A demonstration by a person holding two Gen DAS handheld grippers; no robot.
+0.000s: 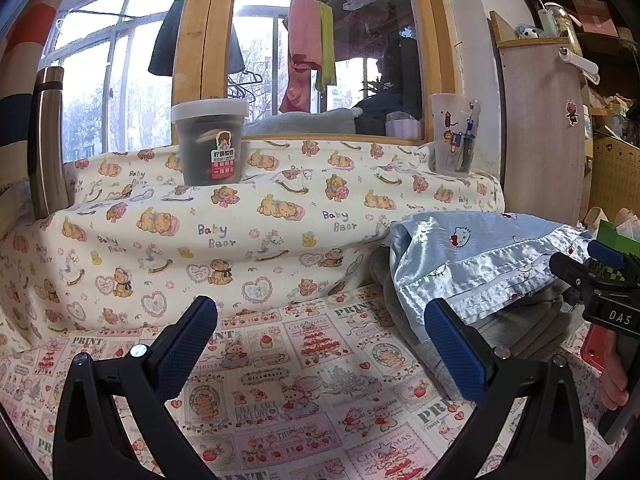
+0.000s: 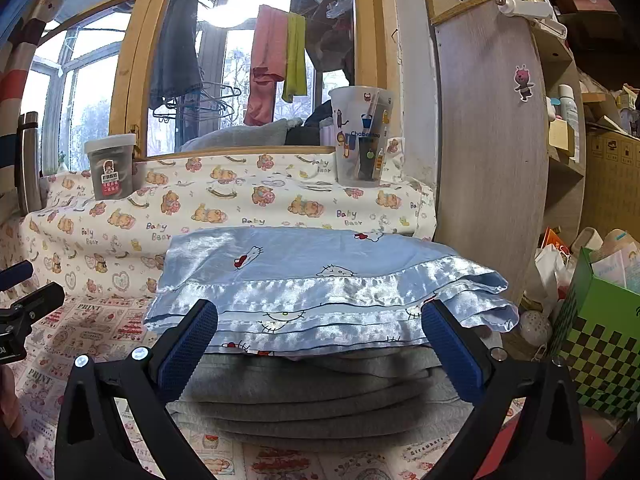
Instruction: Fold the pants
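The pants [image 2: 320, 396], grey, thick fabric, lie folded in a stack of layers on the surface [image 1: 304, 396], toward its right side near the back edge. On top of them sits a shiny light-blue Hello Kitty cloth [image 2: 320, 280], also folded, ruffled edge facing front.

Right gripper [image 2: 318, 346] hovers right in front of the stack, blue-padded fingers [image 2: 188, 344] spread wide apart, holding nothing; the cloth edge & grey folds show between them. Left gripper [image 1: 320, 348] is off to the left over bare printed tablecloth, fingers [image 1: 186, 348] likewise wide open & empty. In the left wrist view the right gripper's black body & a bit of the person's hand [image 1: 612, 380] show at the right edge.

Behind, a ledge covered w/ Baby Bear print fabric [image 2: 224, 208] carries a dark lidded jar [image 2: 110, 168] at left & a cartoon-print plastic cup [image 2: 362, 136] at right. A steel flask [image 1: 48, 144] stands far left. Wooden shelf unit [image 2: 492, 140] & green checkered box [image 2: 600, 336] stand right of the stack.
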